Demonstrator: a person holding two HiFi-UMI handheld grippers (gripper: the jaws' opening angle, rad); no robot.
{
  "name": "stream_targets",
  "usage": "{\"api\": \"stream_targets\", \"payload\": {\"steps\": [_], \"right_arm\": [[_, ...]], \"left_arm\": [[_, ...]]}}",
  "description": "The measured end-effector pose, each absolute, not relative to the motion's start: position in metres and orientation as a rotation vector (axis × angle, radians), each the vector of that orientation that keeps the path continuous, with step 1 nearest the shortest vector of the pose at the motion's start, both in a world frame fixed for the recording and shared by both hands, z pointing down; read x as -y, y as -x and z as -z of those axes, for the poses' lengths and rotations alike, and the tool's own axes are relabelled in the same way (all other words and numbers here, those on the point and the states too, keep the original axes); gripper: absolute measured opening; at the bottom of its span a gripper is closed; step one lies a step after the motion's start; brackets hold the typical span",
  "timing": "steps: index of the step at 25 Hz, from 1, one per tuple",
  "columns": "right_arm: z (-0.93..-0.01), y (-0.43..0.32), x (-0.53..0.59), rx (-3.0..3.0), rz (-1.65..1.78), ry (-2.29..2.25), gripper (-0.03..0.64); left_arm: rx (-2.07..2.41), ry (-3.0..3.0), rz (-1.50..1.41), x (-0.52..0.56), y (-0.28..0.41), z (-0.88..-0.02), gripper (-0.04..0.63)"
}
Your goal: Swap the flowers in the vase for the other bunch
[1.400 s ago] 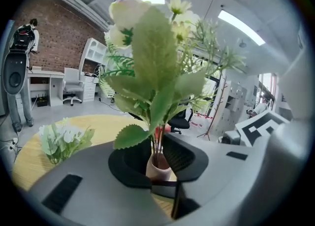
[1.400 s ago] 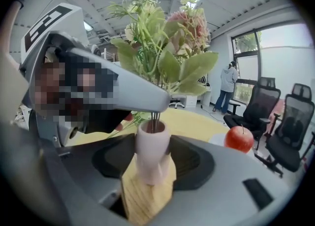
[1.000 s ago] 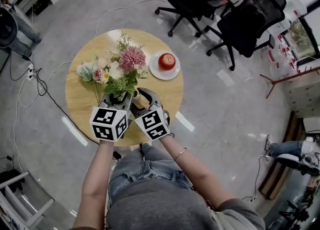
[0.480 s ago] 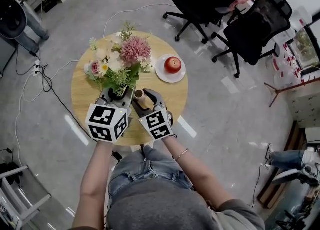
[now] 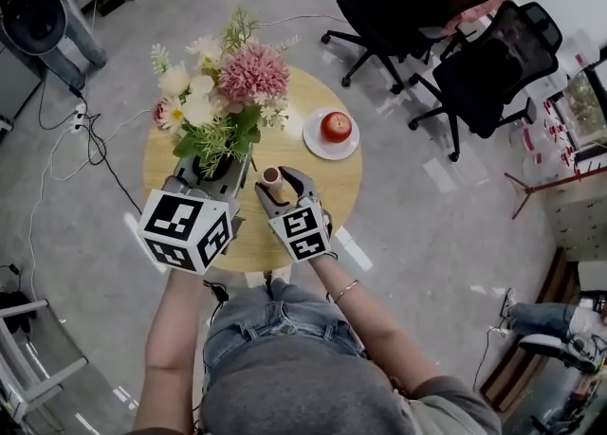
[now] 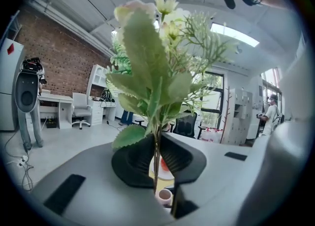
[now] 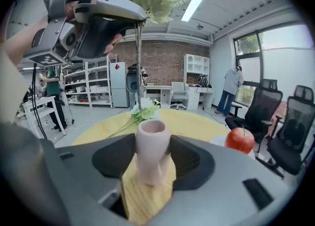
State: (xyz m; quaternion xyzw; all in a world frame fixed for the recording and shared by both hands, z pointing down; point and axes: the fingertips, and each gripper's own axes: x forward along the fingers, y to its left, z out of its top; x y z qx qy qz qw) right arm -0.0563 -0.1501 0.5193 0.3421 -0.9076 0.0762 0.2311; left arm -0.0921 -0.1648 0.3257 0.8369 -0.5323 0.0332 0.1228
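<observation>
My left hand-held gripper pinches the bouquet by its stems, clear above the pink vase, which my right hand-held gripper clamps on the table. Next: lay it aside, then fetch the other bunch.

Bare wood of the round wooden tabletop lies free between the pale pink ceramic vase, whose mouth stands open, and the white plate with a red apple, while the held-up bunch of pink and white flowers overhangs the left side and a white-flowered bunch lies beyond the vase.
</observation>
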Motion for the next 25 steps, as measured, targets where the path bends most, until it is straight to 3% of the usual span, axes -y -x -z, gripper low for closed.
{"api": "stream_targets", "payload": {"steps": [11, 25], "right_arm": [[-0.520, 0.057, 0.152, 2.491, -0.204, -0.950, 0.232], [-0.519, 0.064, 0.151, 2.487, -0.209, -0.969, 0.233]], "left_arm": [[1.699, -2.320, -0.171, 0.137, 0.151, -0.334, 0.046], [1.514, -2.122, -0.464, 0.133, 0.154, -0.453, 0.046]]}}
